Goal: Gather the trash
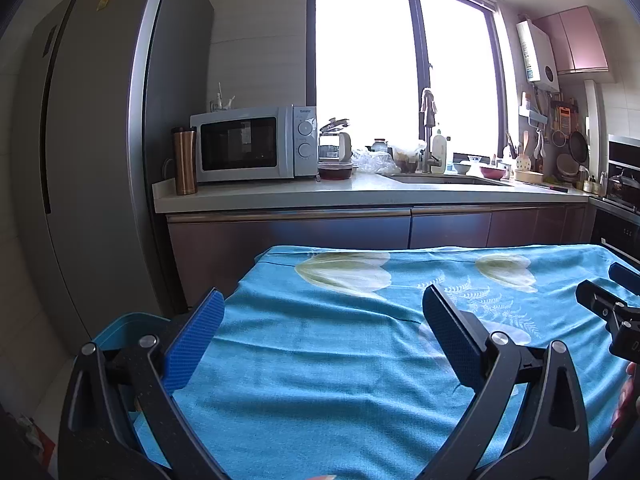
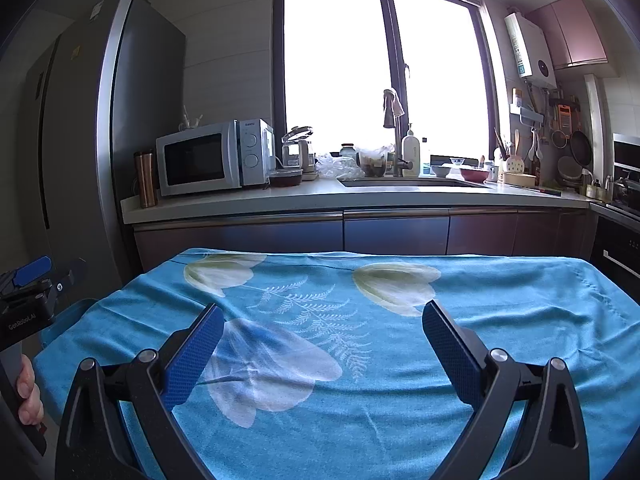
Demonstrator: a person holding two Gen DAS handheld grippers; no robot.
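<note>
With both my left hand-held gripper [image 1: 324,340] and right hand-held gripper [image 2: 323,356] spread apart and empty above the blue cloth [image 2: 500,300], no trash shows, so I judge searching comes next.

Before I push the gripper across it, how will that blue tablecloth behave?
The tablecloth is probably floppy: it already shows creases and drapes over the table's edge. It would likely bunch and slide rather than resist, since nothing visible weighs it down.

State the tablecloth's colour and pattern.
Blue tablecloth with pale flowers and fern leaves; right wrist view.
</note>
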